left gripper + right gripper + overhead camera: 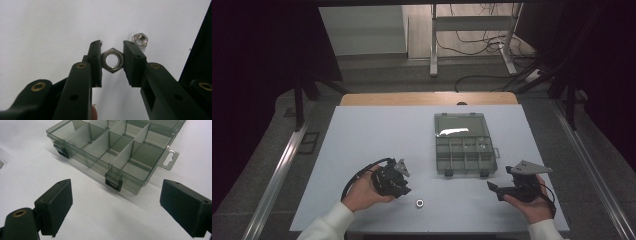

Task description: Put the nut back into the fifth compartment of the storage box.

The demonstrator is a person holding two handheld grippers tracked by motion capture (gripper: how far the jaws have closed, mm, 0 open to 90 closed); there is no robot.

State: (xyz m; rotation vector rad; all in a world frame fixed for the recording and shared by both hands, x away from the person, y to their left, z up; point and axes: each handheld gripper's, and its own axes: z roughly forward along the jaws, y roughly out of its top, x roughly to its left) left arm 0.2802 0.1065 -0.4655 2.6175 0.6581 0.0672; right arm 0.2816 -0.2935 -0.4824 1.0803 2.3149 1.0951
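A white table [362, 145] stands in a dim room over a grey floor with cables. The left gripper [112, 53] clamps a steel nut [112, 60] just above the table; a second nut [140, 40] lies nearby. The right gripper [115, 202] gapes empty before the open compartment box [117, 147].

The white worktop [377, 150] was evenly bright under overhead light while the room around it lay dark. Glare streaked the box lid [460, 125] toward 12 o'clock. Close views were soft, shadows faint.
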